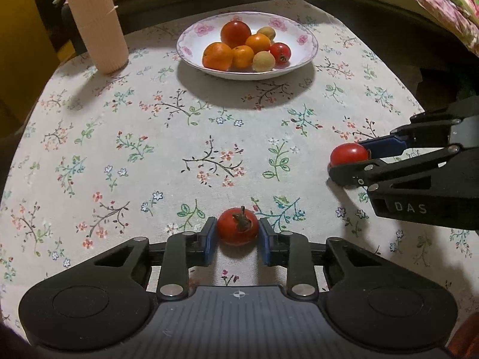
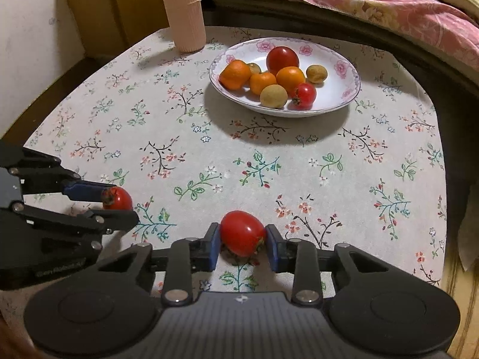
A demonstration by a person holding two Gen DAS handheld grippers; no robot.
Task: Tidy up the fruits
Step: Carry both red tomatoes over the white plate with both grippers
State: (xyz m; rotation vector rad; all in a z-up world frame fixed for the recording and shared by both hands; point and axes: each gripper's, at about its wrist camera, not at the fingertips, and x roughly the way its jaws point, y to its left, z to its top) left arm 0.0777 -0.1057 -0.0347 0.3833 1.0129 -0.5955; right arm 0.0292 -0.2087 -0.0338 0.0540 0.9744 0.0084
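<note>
Grippers are each clamping a small round red tomato on the floral tablecloth (image 1: pixel 149 149), left gripper (image 1: pixel 238 236) on the stemmed one (image 1: pixel 238 229), right gripper (image 2: pixel 242 239) on the smooth one (image 2: pixel 242 233), probably for carrying to the flower-rimmed white bowl (image 1: pixel 308 45) holding the other fruit.

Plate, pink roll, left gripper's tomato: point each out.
plate (image 1: pixel 191 59), left wrist view, bare left rim.
pink roll (image 2: pixel 185 21), right wrist view, mid body.
tomato (image 1: pixel 233 233), left wrist view, red skin beside stem.

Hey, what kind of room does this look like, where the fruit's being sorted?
Probably a home, perhaps a bedroom or living area: a small table under a flowered tablecloth, a rose-patterned china plate of fruit, and a pink floral quilt heaped on furniture right behind.
</note>
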